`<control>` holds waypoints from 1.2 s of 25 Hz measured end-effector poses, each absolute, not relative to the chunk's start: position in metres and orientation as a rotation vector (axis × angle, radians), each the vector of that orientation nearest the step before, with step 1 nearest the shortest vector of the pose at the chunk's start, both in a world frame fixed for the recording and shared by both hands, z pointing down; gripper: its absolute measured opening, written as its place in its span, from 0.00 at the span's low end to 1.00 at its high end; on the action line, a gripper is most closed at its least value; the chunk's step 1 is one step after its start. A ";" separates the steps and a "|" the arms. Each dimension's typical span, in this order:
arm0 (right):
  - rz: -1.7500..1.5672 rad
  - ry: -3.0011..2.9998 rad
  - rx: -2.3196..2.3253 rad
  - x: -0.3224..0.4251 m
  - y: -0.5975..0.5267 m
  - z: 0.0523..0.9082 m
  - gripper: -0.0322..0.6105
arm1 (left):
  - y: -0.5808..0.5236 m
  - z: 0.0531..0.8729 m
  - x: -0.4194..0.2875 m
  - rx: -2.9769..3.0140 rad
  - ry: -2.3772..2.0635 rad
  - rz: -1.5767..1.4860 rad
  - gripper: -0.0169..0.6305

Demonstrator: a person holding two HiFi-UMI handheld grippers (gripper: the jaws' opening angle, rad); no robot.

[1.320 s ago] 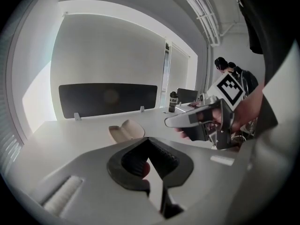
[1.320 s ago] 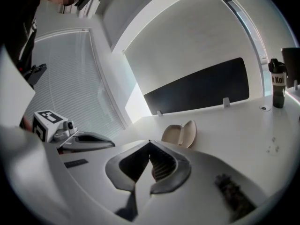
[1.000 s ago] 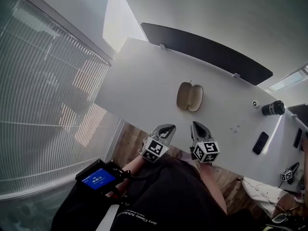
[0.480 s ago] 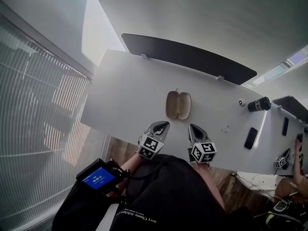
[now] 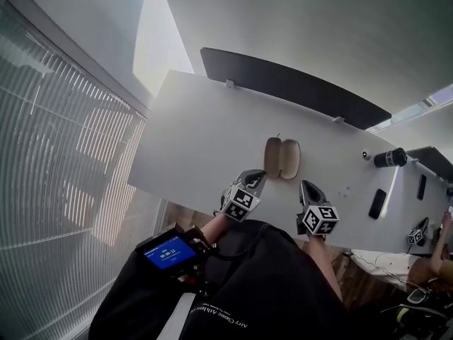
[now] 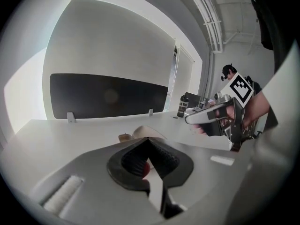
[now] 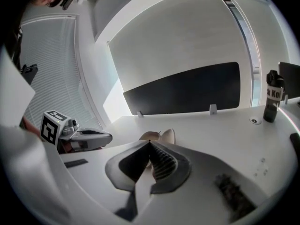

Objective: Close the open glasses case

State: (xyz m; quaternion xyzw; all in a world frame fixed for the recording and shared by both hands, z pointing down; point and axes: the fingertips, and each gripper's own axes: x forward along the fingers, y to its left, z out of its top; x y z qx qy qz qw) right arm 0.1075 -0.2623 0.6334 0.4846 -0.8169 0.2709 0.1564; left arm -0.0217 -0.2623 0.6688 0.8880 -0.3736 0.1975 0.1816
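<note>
Where a slatted window blind (image 5: 64,161) fills the left side of the room, a long white bench (image 5: 205,133) runs beside it, with a dark divider panel (image 5: 283,83) standing upright along its far edge. A person in a dark top (image 5: 248,289) stands at the near edge with one tool in each hand.

The left hand-held gripper (image 5: 253,176) hangs over the near edge of the bench. Its jaws are closed tip to tip with nothing between them. The right hand-held gripper (image 5: 306,185) is just beside it and level with it, and its jaws are likewise closed and empty. Each carries a cube with square markers at its rear.

A small device with a blue screen (image 5: 168,251) sits near the person's left forearm.

The glasses case (image 5: 282,158) is tan and lies hinged open on the bench, its two halves side by side. It is just ahead of the gap between the two tools and touches neither.

A dark bottle (image 5: 389,158) stands toward the right end of the bench. A dark phone (image 5: 376,204) lies flat nearer the front edge.
</note>
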 end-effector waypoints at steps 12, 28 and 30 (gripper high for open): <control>0.923 -2.202 1.457 0.136 -0.293 0.677 0.06 | -0.283 0.713 -0.024 2.402 -0.983 0.598 0.04; 1.005 -2.077 1.359 0.147 -0.334 0.731 0.06 | -0.295 0.762 -0.012 2.232 -0.894 0.643 0.04; 1.016 -2.071 1.352 0.146 -0.337 0.735 0.06 | -0.294 0.770 -0.013 2.220 -0.889 0.658 0.04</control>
